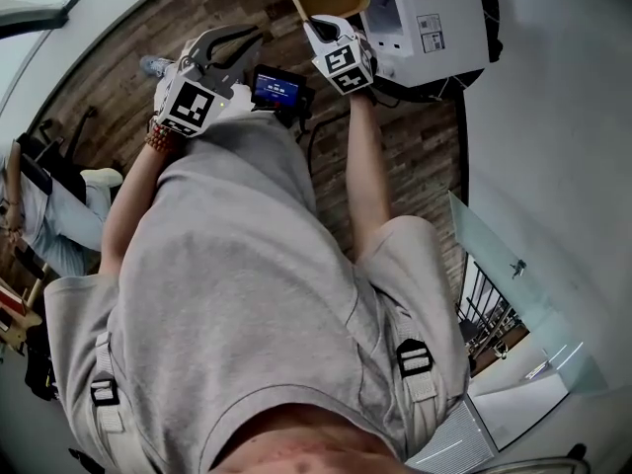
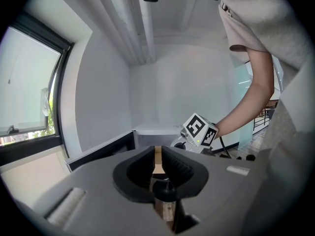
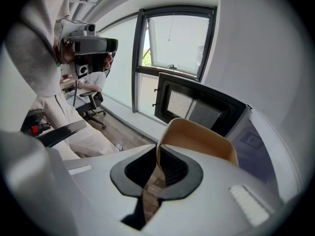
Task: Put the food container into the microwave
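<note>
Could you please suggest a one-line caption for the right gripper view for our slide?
Right tongs grip the tan food container by its rim, facing the microwave.

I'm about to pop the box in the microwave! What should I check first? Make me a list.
1. Grip on the box: ok. The right gripper is shut on the rim of the tan food container.
2. Box near the microwave: ok. It is held close by, not yet inside.
3. Door open: cannot tell. The dark windowed door faces the right gripper view, but no opening shows.
4. Left gripper out of the way: ok. It is off to the side, apart from the container.
5. Anything inside the box: cannot tell.
</note>
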`<action>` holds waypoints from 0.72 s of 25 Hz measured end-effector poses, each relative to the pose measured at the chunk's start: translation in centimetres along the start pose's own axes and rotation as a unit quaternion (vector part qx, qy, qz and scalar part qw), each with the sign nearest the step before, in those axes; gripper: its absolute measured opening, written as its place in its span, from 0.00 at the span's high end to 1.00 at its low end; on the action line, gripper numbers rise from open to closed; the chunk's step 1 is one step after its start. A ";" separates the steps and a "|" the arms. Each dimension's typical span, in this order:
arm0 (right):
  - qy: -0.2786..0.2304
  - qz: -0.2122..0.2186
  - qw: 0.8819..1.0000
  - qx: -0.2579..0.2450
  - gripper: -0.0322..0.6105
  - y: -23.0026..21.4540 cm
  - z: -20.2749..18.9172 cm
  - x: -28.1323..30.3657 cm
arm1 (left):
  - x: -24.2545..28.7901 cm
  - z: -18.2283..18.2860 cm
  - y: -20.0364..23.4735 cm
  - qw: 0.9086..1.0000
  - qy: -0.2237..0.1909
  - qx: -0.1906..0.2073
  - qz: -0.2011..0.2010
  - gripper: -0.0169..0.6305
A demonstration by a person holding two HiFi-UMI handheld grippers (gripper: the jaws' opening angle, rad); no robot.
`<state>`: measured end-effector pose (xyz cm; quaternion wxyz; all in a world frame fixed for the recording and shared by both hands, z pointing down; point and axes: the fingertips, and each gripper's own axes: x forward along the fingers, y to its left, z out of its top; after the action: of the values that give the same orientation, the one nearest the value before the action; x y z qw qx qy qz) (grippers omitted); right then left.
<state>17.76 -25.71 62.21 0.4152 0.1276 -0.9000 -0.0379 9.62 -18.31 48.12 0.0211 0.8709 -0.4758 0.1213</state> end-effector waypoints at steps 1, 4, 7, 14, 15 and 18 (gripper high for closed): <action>0.001 0.000 1.000 0.002 0.89 -0.1 -0.1 0.2 | -0.1 -0.1 0.2 1.000 0.001 -0.001 0.003 0.91; 0.002 -0.003 1.000 0.005 0.89 -0.3 -0.3 0.9 | -0.3 -0.4 0.6 1.000 0.004 -0.006 0.013 0.91; 0.005 0.000 1.000 0.006 0.89 -0.1 -0.5 1.4 | -0.4 -0.7 0.8 1.000 0.005 -0.009 0.018 0.91; 0.008 -0.008 1.000 0.005 0.89 0.1 -0.8 2.1 | -0.4 -0.8 0.8 1.000 0.005 -0.011 0.023 0.91; 0.008 -0.008 1.000 0.005 0.89 0.1 -0.8 2.2 | -0.4 -0.9 0.9 1.000 0.005 -0.012 0.024 0.91; 0.009 -0.009 1.000 0.004 0.89 0.1 -0.8 2.4 | -0.5 -0.9 1.1 1.000 0.004 -0.013 0.026 0.91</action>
<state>16.84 -26.27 64.56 0.4223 0.1380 -0.8952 -0.0366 8.25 -18.41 48.74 0.0311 0.8573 -0.4998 0.1195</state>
